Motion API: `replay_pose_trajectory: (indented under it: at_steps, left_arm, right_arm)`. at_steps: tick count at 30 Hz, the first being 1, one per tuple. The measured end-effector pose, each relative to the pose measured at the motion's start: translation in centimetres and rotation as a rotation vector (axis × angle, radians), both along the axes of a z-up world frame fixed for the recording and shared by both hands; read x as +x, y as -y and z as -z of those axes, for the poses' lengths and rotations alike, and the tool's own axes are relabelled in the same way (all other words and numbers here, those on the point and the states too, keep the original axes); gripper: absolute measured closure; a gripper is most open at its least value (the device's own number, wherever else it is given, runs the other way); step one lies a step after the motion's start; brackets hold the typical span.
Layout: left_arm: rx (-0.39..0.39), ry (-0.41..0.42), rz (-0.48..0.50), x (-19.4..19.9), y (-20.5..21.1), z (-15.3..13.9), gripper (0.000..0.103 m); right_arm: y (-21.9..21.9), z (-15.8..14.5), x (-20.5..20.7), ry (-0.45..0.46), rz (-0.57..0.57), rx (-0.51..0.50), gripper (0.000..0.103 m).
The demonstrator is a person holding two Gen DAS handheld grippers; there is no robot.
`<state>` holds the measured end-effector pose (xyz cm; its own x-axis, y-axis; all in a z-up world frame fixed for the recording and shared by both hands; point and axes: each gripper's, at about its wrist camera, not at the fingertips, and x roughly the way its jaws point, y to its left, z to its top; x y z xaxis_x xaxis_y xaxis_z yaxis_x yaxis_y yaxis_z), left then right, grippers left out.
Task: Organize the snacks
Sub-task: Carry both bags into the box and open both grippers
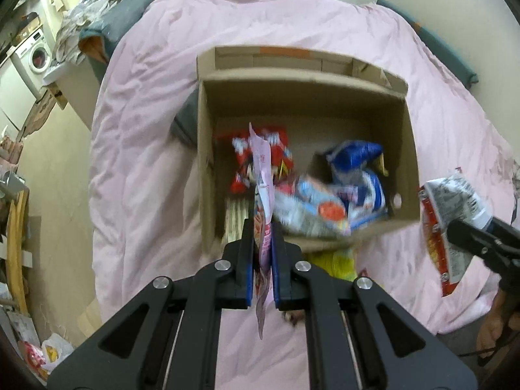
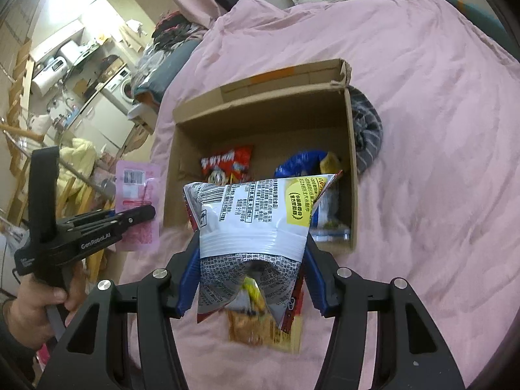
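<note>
Both packets (image 1: 263, 175) (image 2: 256, 224) clamped, box (image 1: 302, 97) below

Each camera sits just behind its own tongs and looks steeply down along them at the bed (image 1: 146, 169). The left wrist view hangs close above the near rim of the cardboard box (image 1: 208, 162). The right wrist view, set to its right, sees the same box, the pink duvet (image 2: 438, 130) and the washing machine (image 2: 123, 89).

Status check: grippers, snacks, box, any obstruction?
Left gripper shut on pink packet. Right gripper clamps white bag. Cardboard box open, nothing blocking.
</note>
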<state>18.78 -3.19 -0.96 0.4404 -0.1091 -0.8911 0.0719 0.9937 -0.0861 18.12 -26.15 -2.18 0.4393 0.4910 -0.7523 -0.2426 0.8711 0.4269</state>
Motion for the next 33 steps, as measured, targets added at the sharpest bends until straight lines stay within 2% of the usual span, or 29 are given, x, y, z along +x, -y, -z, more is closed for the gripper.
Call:
replay_pose_trajectory:
  at_steps: [4, 6, 9, 11, 12, 16, 18, 21, 25, 33]
  left_arm:
    - [-0.002, 0.038, -0.013, 2.5, -0.1, -0.7, 0.097]
    - [0.0, 0.064, -0.026, 3.7, -0.3, -0.8, 0.096]
    - [-0.007, 0.096, -0.041, 4.5, -0.6, -0.5, 0.096]
    - [0.034, 0.128, -0.026, 4.7, -0.3, 0.5, 0.096]
    - [0.068, 0.128, -0.005, 4.8, 0.1, 1.3, 0.096]
    - [0.043, 0.073, 0.013, 5.7, 0.4, 3.0, 0.096]
    - [0.053, 0.075, 0.009, 5.8, 0.4, 3.2, 0.096]
    - [0.034, 0.073, 0.005, 6.0, 0.4, 3.1, 0.096]
    - [0.04, 0.089, 0.002, 5.9, 0.6, 3.1, 0.096]
    - [0.025, 0.068, 0.005, 5.9, 0.7, 3.2, 0.096]
  right_arm:
    - [-0.6, 0.3, 2.7, 0.008, 0.015, 0.006, 0.045]
    - [-0.7, 0.1, 4.1, 0.044, 0.044, 0.006, 0.045]
    - [-0.6, 0.5, 5.8, 0.053, 0.064, 0.047, 0.045]
    - [-0.9, 1.3, 6.7, 0.051, 0.071, 0.064, 0.045]
    - [-1.0, 1.7, 6.9, 0.05, 0.068, 0.062, 0.045]
    - [-1.9, 4.5, 7.4, 0.002, 0.013, 0.097, 0.045]
    - [-2.6, 5.0, 7.7, 0.001, -0.013, 0.056, 0.045]
    - [-3.1, 5.5, 8.1, 0.006, -0.023, 0.026, 0.045]
    - [-3.1, 6.1, 8.4, -0.011, 0.001, 0.033, 0.044]
    - [-3.6, 6.1, 8.9, -0.016, -0.005, 0.057, 0.042]
